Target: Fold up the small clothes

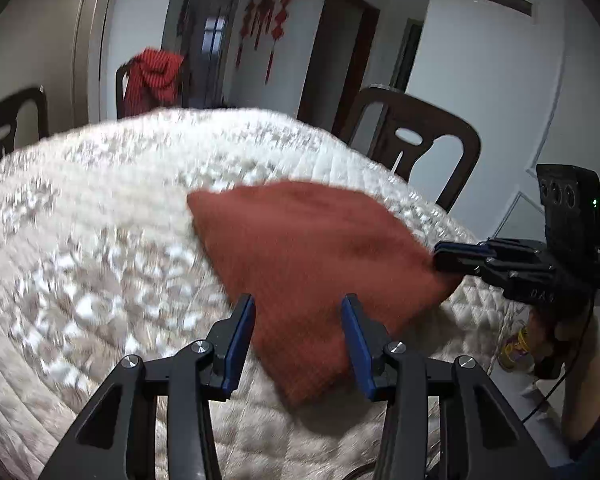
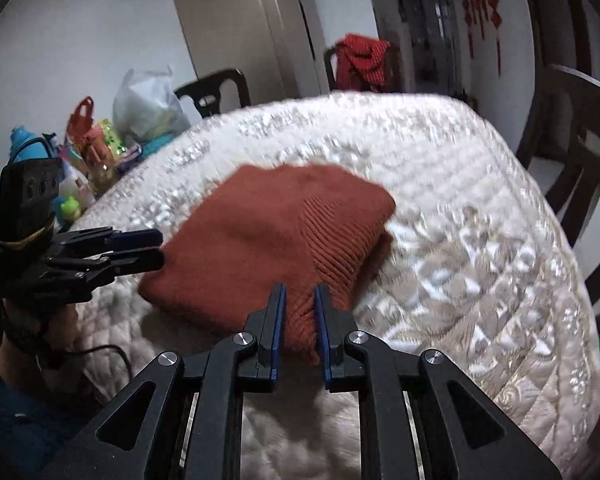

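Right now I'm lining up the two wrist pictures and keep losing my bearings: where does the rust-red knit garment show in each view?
Left wrist view: the rust-red knit garment lies centre to lower right on the quilted cover, its right corner pinched by the right gripper.
Right wrist view: the garment fills the centre, its near ribbed edge clamped in the right gripper.
Shared landmark: the red cloth draped on a chair behind the table.

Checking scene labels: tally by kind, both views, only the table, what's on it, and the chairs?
Rust-red knit garment: 1
Quilted table cover: 1
Dark chairs: 3
Grippers: 2, left gripper, right gripper
Total: 7
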`<state>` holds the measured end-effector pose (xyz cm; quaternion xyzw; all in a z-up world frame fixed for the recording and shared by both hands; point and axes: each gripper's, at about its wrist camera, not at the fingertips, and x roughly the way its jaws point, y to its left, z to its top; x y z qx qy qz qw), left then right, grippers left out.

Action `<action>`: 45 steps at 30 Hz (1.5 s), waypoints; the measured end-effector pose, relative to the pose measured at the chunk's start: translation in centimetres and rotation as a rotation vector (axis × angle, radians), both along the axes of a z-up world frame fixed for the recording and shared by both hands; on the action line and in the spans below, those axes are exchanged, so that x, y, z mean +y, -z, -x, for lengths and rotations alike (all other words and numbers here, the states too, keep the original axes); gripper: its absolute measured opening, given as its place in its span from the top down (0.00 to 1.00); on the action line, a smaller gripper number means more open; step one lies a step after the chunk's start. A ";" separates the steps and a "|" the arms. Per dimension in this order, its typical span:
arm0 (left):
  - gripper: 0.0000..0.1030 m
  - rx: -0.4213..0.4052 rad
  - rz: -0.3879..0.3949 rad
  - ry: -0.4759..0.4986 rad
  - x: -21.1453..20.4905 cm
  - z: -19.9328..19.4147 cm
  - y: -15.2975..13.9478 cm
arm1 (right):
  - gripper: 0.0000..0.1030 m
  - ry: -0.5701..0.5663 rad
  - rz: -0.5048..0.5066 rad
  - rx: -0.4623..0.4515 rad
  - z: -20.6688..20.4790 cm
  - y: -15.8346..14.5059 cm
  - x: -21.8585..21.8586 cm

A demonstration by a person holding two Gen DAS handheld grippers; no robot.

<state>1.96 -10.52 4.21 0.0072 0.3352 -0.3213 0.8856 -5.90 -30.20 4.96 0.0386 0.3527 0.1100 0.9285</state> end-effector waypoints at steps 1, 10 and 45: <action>0.54 -0.009 -0.003 0.008 -0.4 -0.2 -0.4 | 0.86 -0.002 0.003 -0.012 0.0 -0.2 0.3; 0.54 -0.022 -0.102 -0.016 -2.9 -2.7 1.5 | 0.82 0.040 0.058 -0.020 -3.0 2.2 1.1; 0.54 -0.018 -0.127 -0.072 -1.2 0.7 0.5 | 0.78 -0.030 0.116 -0.046 -0.2 0.0 2.8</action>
